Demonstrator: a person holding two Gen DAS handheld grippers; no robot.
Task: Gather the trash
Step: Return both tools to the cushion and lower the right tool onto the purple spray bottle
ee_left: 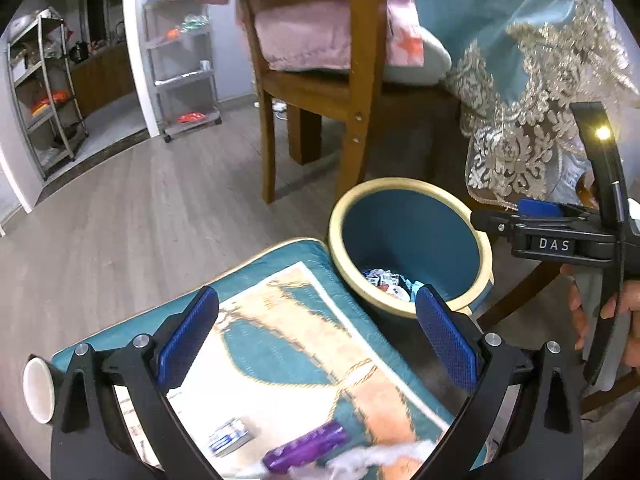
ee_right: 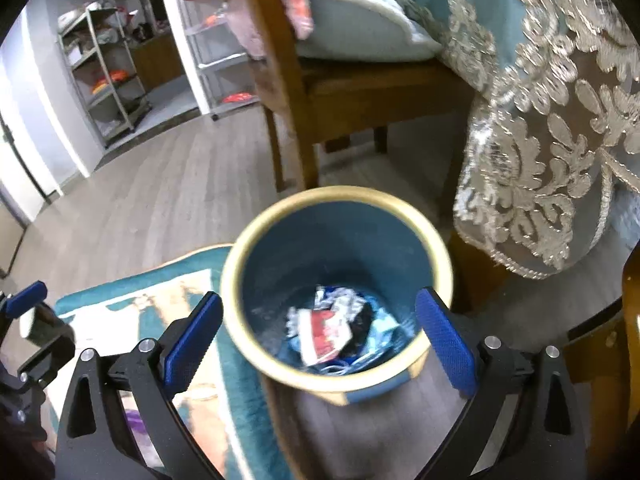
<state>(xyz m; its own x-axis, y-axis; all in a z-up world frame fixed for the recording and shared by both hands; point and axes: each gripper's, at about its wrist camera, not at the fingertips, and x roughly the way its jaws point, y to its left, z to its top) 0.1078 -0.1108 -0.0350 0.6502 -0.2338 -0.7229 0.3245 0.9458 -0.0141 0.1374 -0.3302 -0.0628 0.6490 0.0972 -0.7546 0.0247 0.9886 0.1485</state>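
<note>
A blue bin (ee_left: 408, 232) with a cream rim stands on the floor beside a teal patterned cushion (ee_left: 280, 340). Crumpled wrappers (ee_left: 390, 280) lie at its bottom. My left gripper (ee_left: 316, 296) hangs open above the cushion's edge, with nothing between its blue pads. On the cushion below it lie a purple wrapper (ee_left: 308, 444), a small blue-and-white packet (ee_left: 230, 438) and a white tissue (ee_left: 380, 456). In the right wrist view my right gripper (ee_right: 320, 298) is open and empty right over the bin (ee_right: 320, 248) and its trash (ee_right: 328, 328).
A wooden chair (ee_left: 360, 80) with a pink cushion stands behind the bin. A teal tablecloth with a lace hem (ee_left: 540, 100) hangs at the right. A white cup (ee_left: 38, 388) sits at the cushion's left. A person's hand (ee_left: 580, 312) shows at the right edge. Metal shelves (ee_left: 180, 60) stand far back.
</note>
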